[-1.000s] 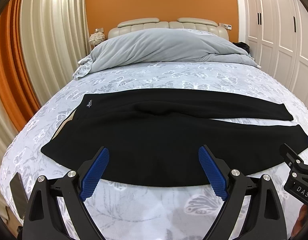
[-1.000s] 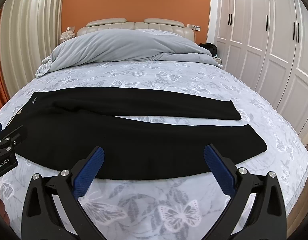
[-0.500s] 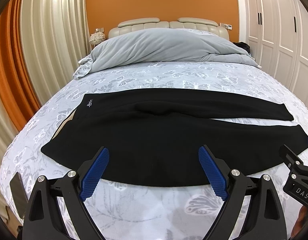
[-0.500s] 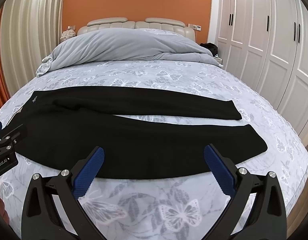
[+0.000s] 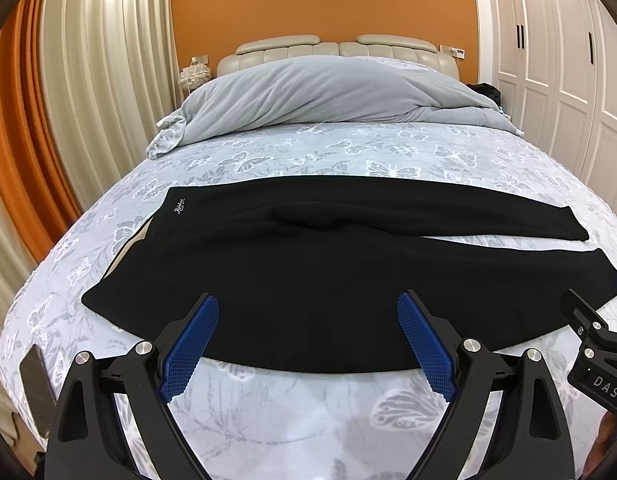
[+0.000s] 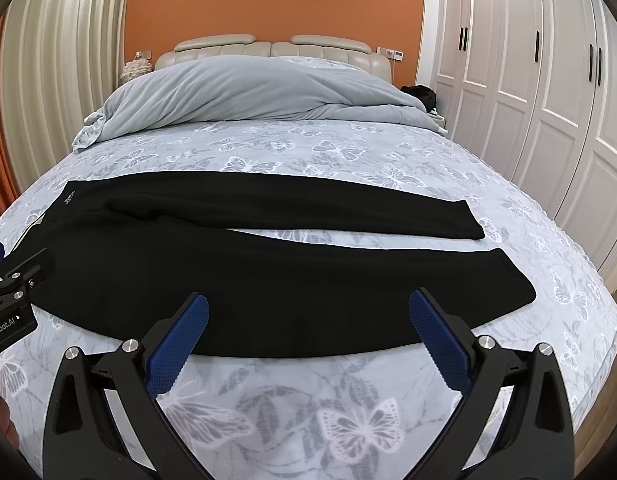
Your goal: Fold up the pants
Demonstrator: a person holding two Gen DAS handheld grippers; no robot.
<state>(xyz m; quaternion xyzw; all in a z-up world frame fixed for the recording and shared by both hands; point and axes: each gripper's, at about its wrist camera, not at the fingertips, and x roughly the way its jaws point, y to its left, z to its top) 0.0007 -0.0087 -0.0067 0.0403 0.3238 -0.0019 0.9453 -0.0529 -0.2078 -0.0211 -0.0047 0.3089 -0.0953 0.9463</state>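
the black pants [image 5: 292,264] lie flat across the near part of the bed [image 5: 348,152], waistband left, legs splayed right. the left gripper [image 5: 308,340] and right gripper [image 6: 308,336] hover spread wide, holding nothing. a shallow pinch could likely catch only one layer, or snag the sheet, skewing the fold.

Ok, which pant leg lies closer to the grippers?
The lower leg, running right beneath both open grippers' fingertips; the other leg lies beyond it, toward the headboard.

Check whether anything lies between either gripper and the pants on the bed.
Nothing visible does. The left gripper and right gripper are both open just short of the near edge of the black pants, with only bare bedsheet between.
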